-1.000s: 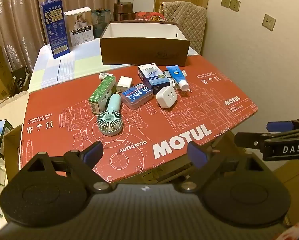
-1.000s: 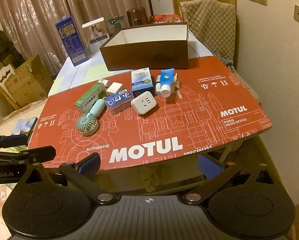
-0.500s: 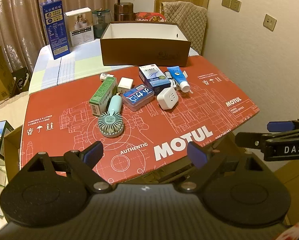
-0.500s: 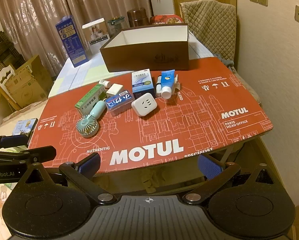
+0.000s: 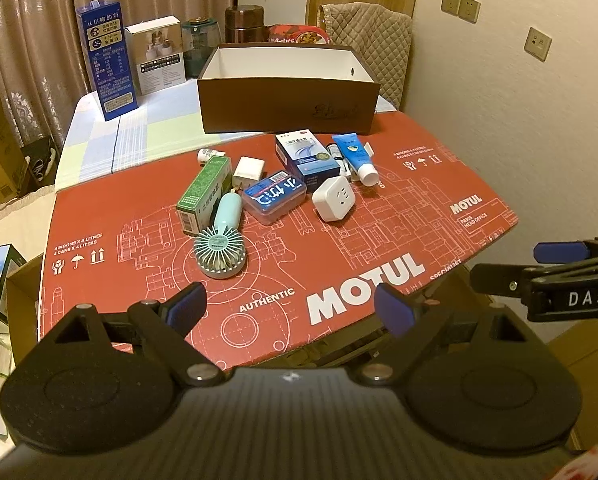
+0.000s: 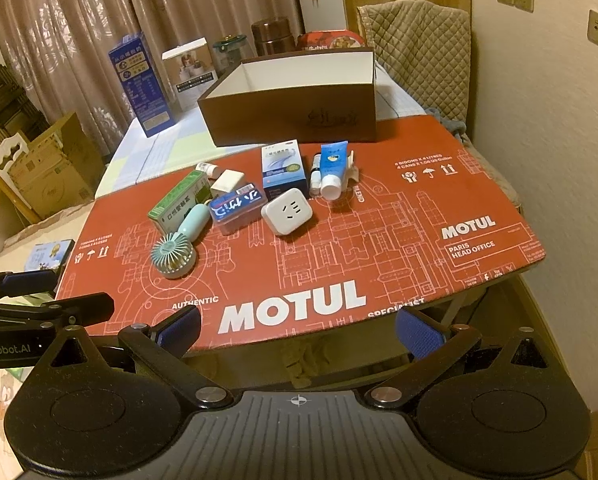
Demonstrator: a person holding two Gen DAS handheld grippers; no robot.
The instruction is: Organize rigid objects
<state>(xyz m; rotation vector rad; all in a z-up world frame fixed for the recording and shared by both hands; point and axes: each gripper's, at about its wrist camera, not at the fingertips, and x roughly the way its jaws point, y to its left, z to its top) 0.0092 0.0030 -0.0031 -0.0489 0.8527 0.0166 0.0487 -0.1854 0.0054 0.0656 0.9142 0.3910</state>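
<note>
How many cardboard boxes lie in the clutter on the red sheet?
2: the green box at the pile's left end, and the blue-and-white box nearer the brown tray. None looks hidden.

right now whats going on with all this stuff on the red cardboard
A person holds two grippers, both open and empty, short of the near edge of the red cardboard sheet. The left gripper and right gripper touch nothing. A small fan, green box, white plug adapter, blue tube and other small items lie clustered before the open brown box.
</note>
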